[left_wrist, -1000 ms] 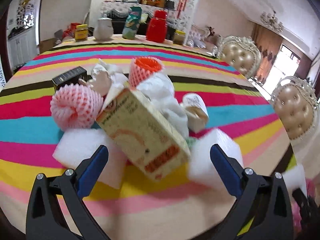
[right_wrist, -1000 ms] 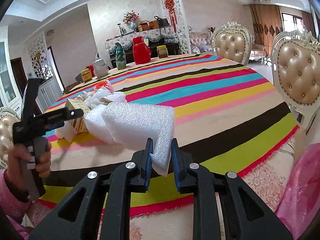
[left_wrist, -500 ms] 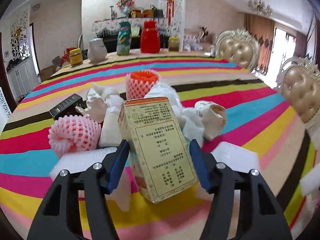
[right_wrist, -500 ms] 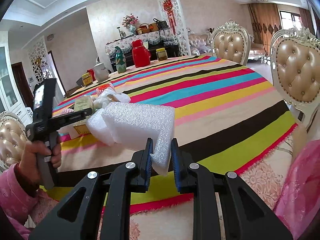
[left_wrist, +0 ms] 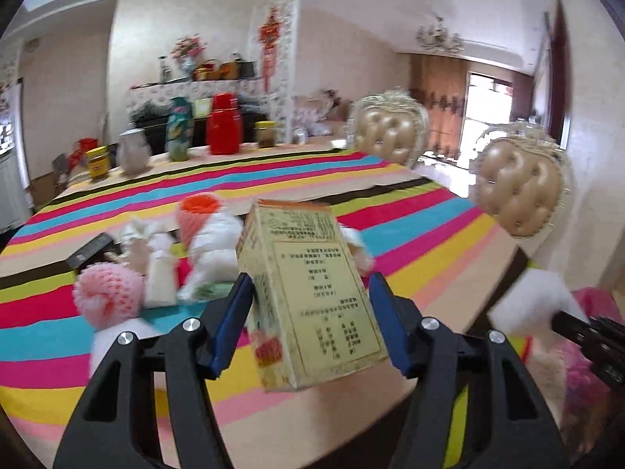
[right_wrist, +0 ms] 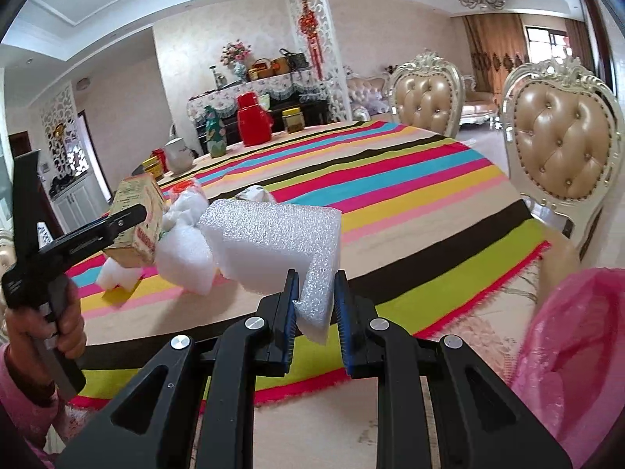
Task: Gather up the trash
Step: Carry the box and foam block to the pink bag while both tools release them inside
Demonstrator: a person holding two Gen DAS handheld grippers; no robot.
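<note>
Your left gripper (left_wrist: 310, 320) pinches the yellow carton (left_wrist: 308, 293) across its narrow sides, clear of the striped tablecloth (left_wrist: 410, 219); its long axis runs away from you, far end tipped upward. Your right gripper (right_wrist: 315, 312) is pressed together on a white foam sheet (right_wrist: 273, 234), which stretches left above the table, beside the pink bag (right_wrist: 578, 351).
</note>
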